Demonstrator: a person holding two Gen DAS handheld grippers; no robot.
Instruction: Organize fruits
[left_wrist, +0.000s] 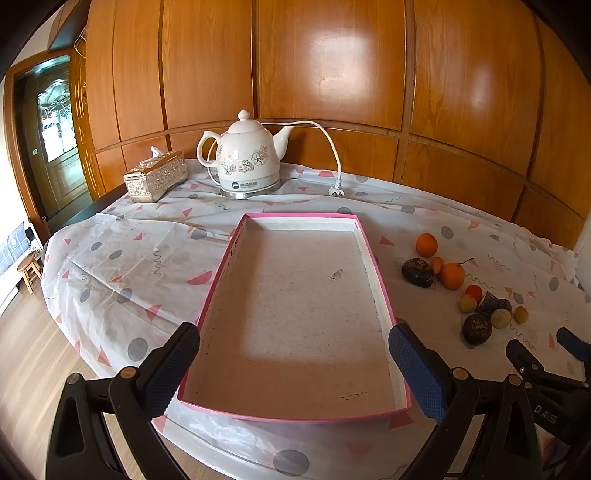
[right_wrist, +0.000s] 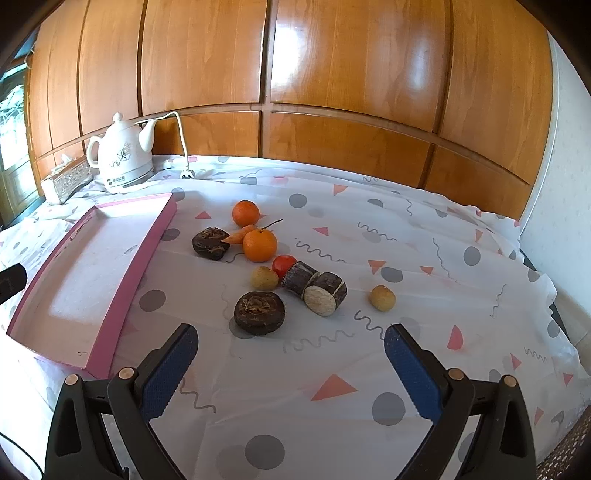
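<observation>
Wood-panelled wall (left_wrist: 332, 74) is running behind a worktop (right_wrist: 369, 369) draped in a white cloth with grey dots and pink triangles. Pink tray (left_wrist: 380, 273) is lying flat on the cloth, nothing sitting in it. Behind the tray, a white kettle (left_wrist: 247, 155) and a tissue box (left_wrist: 155, 177) are standing near the wall.

Fruits are sitting in a loose cluster on the cloth to the right of the tray, none touching it: two oranges (right_wrist: 245, 213) (right_wrist: 259, 244), a small carrot (right_wrist: 238, 236) lying between them, a red tomato (right_wrist: 283, 264), two pale yellow round fruits (right_wrist: 264, 278) (right_wrist: 383, 298), two dark flattened fruits (right_wrist: 211, 243) (right_wrist: 259, 312), and a cut brown stalk in two pieces (right_wrist: 317, 290) (kind unclear).

Left gripper (left_wrist: 293, 356) is hovering over the near end of the tray, fingers spread wide, holding nothing. Right gripper (right_wrist: 291, 356) is hovering over bare cloth just nearer than the cluster, fingers likewise wide apart and holding nothing.
</observation>
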